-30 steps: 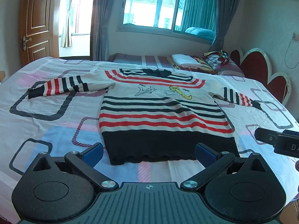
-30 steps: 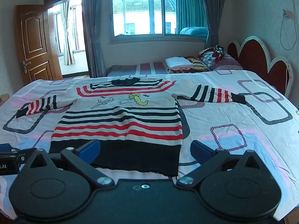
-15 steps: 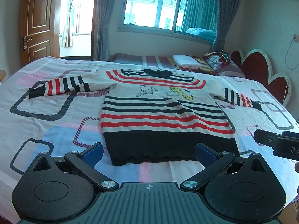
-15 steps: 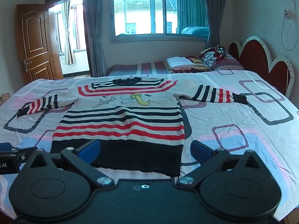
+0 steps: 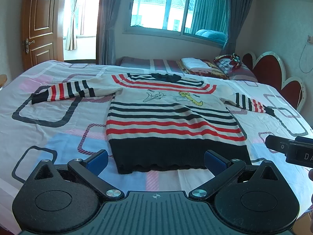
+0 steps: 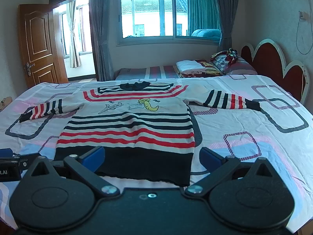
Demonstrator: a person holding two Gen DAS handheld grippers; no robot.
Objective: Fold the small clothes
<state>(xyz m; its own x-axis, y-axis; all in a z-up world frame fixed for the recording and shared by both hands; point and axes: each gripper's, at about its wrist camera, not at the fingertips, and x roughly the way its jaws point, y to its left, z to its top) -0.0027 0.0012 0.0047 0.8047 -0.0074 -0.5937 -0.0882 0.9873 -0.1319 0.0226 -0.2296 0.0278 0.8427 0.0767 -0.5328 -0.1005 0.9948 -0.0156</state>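
**Striped sweater laid out flat, both grippers waiting at the hem**

Going left to right: we see the wooden door [image 5: 42, 24] on the far left, then the bed [image 5: 49, 117] with its patterned sheet. Our left gripper [image 5: 155, 161] has its jaws spread wide and empty, sitting just short of the black hem. The striped sweater [image 5: 168, 117] lies flat, face up, mid-bed, sleeves stretched out to both sides, collar toward the window [image 5: 176, 11]. Our right gripper [image 6: 152, 157] is also wide open, holding nothing, over the hem's right half. Folded bedding [image 6: 192, 66] sits by the red headboard [image 6: 273, 62] on the right.
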